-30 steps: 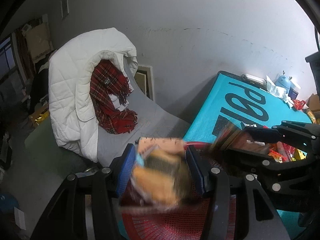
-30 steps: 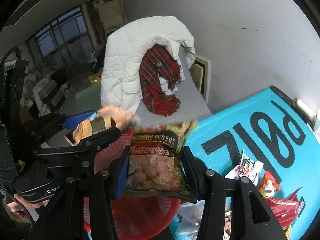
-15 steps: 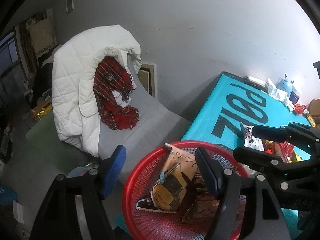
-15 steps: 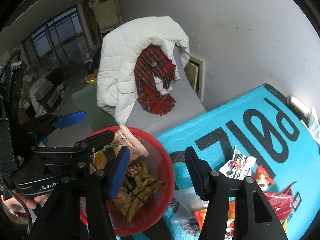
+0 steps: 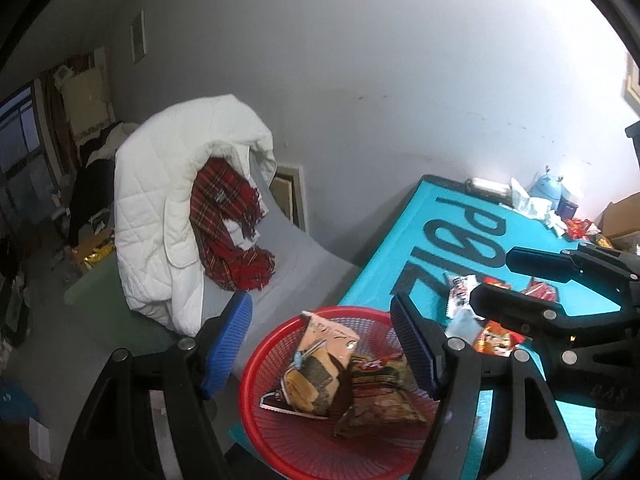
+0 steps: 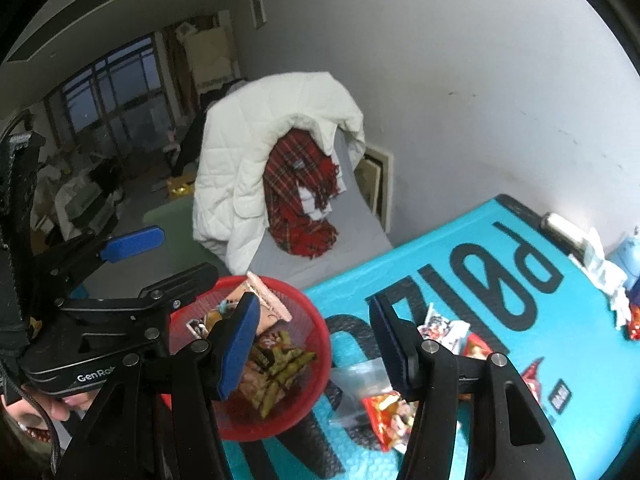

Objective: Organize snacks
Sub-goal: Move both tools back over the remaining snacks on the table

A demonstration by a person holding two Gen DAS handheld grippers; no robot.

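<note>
A red mesh basket (image 5: 280, 432) sits at the near left corner of the teal mat (image 5: 436, 240); it also shows in the right wrist view (image 6: 316, 328). In it lie a pink-topped biscuit packet (image 5: 316, 364) and a dark cereal bag (image 5: 380, 396), seen in the right wrist view as (image 6: 276, 364). My left gripper (image 5: 320, 340) is open and empty above the basket. My right gripper (image 6: 316, 340) is open and empty over the basket's right rim. Loose snack packets (image 6: 388, 408) lie on the mat (image 6: 500, 320) to the right.
A grey chair with a white quilted jacket (image 5: 160, 216) and a red plaid scarf (image 5: 228, 232) stands left of the mat. Small items crowd the mat's far end (image 5: 548, 204). A white wall runs behind. The person's face (image 6: 36, 428) is at lower left.
Both grippers opened and dropped their packets into the red basket. Both have since pulled up and back, the right one shifting right toward the loose snacks.
</note>
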